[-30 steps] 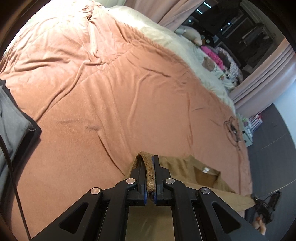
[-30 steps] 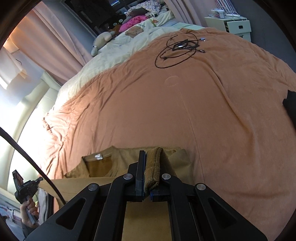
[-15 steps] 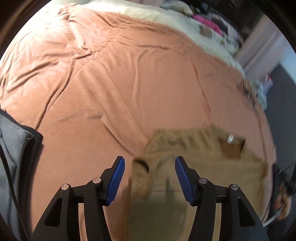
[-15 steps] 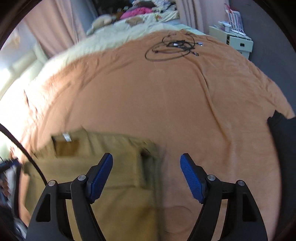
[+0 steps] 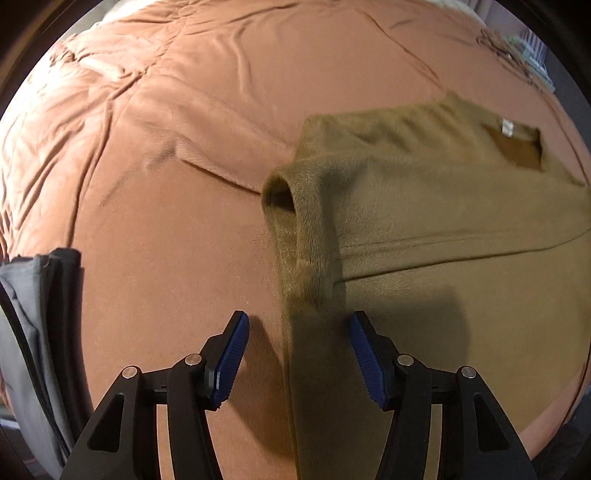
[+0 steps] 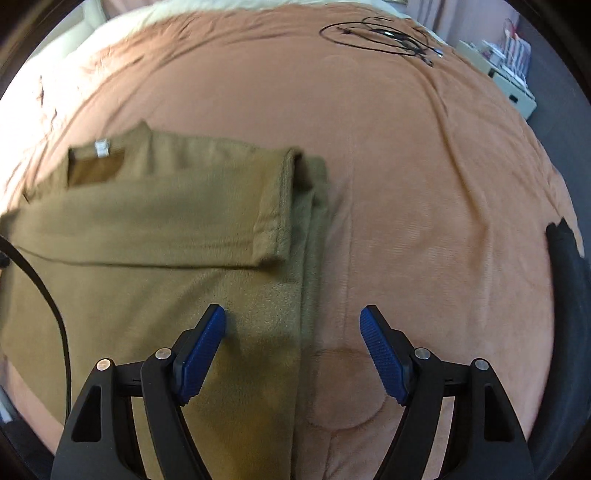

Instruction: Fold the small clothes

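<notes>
An olive-brown sweater (image 5: 424, 229) lies flat on the salmon bedspread (image 5: 166, 166), neck label away from me, sleeves folded across the body. Its left sleeve cuff (image 5: 291, 221) lies at the left edge. My left gripper (image 5: 299, 325) is open and empty, hovering over the sweater's left edge. In the right wrist view the sweater (image 6: 147, 240) fills the left, with the right sleeve cuff (image 6: 277, 206) folded on top. My right gripper (image 6: 293, 317) is open and empty over the sweater's right edge.
A grey and black folded garment (image 5: 33, 314) lies at the bed's left edge. A coiled black cable (image 6: 380, 35) lies at the far side of the bedspread. A dark cloth (image 6: 569, 266) lies at the right edge. A white drawer unit (image 6: 513, 88) stands beyond the bed.
Both grippers were shut on the sleeve cuffs a second ago. They opened, let the cuffs drop onto the sweater, and pulled back and up.
</notes>
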Demonstrator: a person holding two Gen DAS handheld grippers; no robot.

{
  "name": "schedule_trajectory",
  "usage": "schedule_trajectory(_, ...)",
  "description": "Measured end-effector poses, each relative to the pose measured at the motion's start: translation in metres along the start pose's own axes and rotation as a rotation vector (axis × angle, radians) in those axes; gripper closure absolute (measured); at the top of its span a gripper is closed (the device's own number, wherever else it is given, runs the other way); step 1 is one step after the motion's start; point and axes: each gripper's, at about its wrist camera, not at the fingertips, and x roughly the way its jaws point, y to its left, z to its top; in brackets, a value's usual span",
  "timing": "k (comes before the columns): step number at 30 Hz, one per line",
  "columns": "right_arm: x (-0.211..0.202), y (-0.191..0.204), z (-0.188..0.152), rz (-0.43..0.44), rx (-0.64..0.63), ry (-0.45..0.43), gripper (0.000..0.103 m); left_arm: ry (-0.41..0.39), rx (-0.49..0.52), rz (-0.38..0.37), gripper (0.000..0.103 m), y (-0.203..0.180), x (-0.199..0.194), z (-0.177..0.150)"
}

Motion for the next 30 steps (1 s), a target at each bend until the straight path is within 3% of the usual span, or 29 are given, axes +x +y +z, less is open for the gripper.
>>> schedule_trajectory(10, 0.029, 0.000, 0.040, -0.065, 0.021, -0.035, 0.026, -0.081, -0.021, 0.028, 0.040, 0.014, 0.016, 0.048)
schedule_trajectory(19, 0.047, -0.002, 0.077, -0.084, 0.059, -0.064, 0.026, -0.159, -0.080, -0.011, 0.040, 0.030, 0.022, 0.102)
schedule_trajectory(24, 0.048, -0.014, 0.099, -0.131, 0.132, -0.117, 0.026, -0.222, -0.065, 0.058, 0.040, 0.021, 0.014, 0.130)
schedule_trajectory(30, 0.034, -0.034, 0.100, -0.056, 0.239, -0.161, 0.026, -0.313, -0.169, 0.066, 0.040, 0.048, -0.015, 0.139)
